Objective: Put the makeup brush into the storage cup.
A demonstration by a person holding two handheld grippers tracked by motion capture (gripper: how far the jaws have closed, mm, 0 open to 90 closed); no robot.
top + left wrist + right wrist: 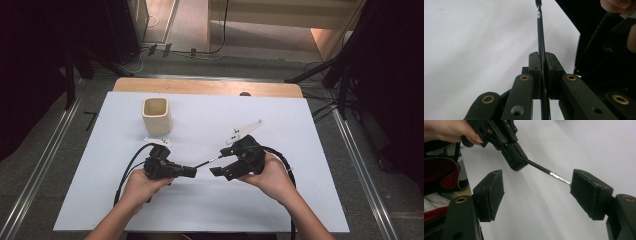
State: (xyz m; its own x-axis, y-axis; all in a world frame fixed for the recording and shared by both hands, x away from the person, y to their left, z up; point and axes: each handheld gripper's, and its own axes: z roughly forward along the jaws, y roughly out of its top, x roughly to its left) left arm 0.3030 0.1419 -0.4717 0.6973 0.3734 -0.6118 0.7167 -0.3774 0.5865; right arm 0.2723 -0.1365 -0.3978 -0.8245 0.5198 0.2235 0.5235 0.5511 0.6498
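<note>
A recording lab or studio is suggested: a white-topped table [210,200] is ringed by black curtains [30,75], floor rails [45,160] (left and right), and stand legs [325,70] with loose cables [200,52] at the far side.

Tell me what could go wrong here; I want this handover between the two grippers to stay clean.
1. The thin black pen is clamped near one end by the left gripper, so its long free end may wobble.
2. The right gripper stands open, its tip beside one pad; closing might nudge it aside.
3. The cream square cup sits far off.
</note>
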